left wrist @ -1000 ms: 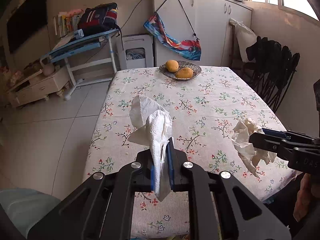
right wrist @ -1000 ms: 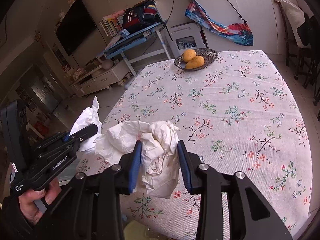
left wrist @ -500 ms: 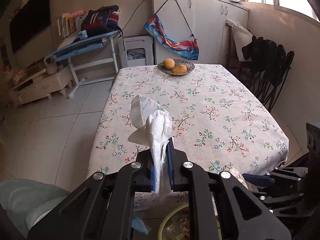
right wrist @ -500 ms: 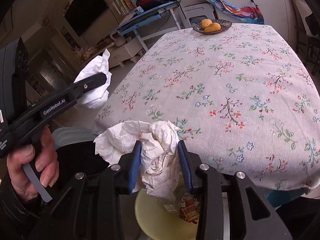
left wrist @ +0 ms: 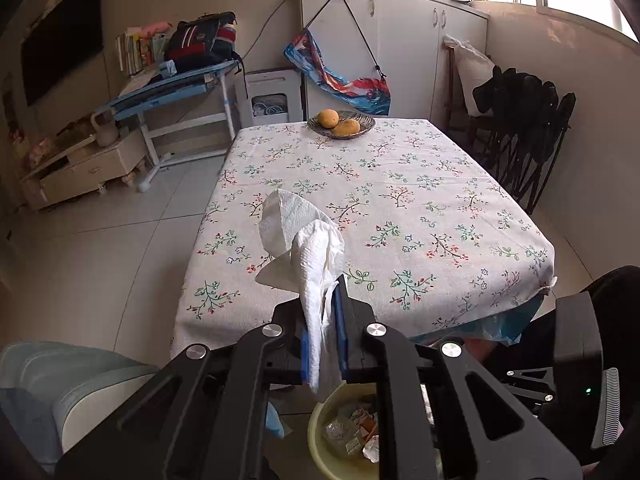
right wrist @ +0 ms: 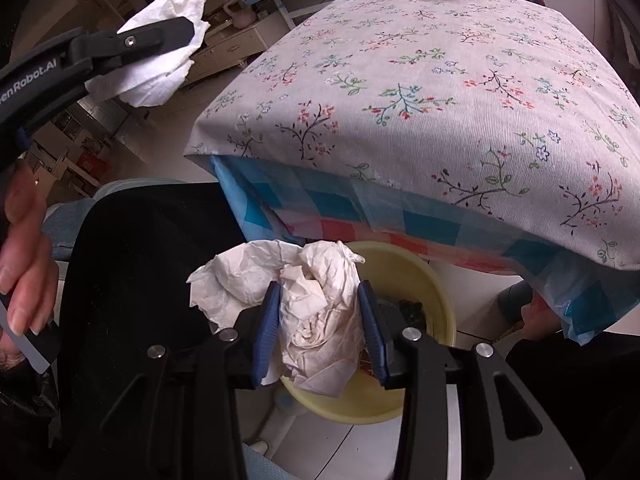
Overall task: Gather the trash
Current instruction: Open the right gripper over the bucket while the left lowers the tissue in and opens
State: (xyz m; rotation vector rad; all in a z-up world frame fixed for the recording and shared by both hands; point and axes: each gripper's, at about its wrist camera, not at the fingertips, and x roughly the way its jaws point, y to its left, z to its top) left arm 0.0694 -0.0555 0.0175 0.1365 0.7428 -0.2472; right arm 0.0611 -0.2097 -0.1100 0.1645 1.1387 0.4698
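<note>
My left gripper (left wrist: 323, 316) is shut on a white paper towel (left wrist: 308, 248) and holds it in the air before the table's near edge; it also shows in the right wrist view (right wrist: 160, 64). My right gripper (right wrist: 320, 320) is shut on a crumpled white tissue (right wrist: 316, 304) and holds it right above a yellow trash bin (right wrist: 436, 284) on the floor under the table edge. The bin (left wrist: 320, 436) holds several scraps of wrapper trash and lies just below my left gripper.
The table (left wrist: 400, 200) has a floral cloth over a blue checked one (right wrist: 400, 220). A bowl of mangoes (left wrist: 340, 124) stands at its far end. Folded black chairs (left wrist: 524, 128) stand at the right. A pale blue seat (left wrist: 60, 384) is at the lower left.
Both grippers have pulled back from over the table and dropped below its near edge. The right gripper with the tissue now hangs over the yellow bin. Both holds are unchanged.
</note>
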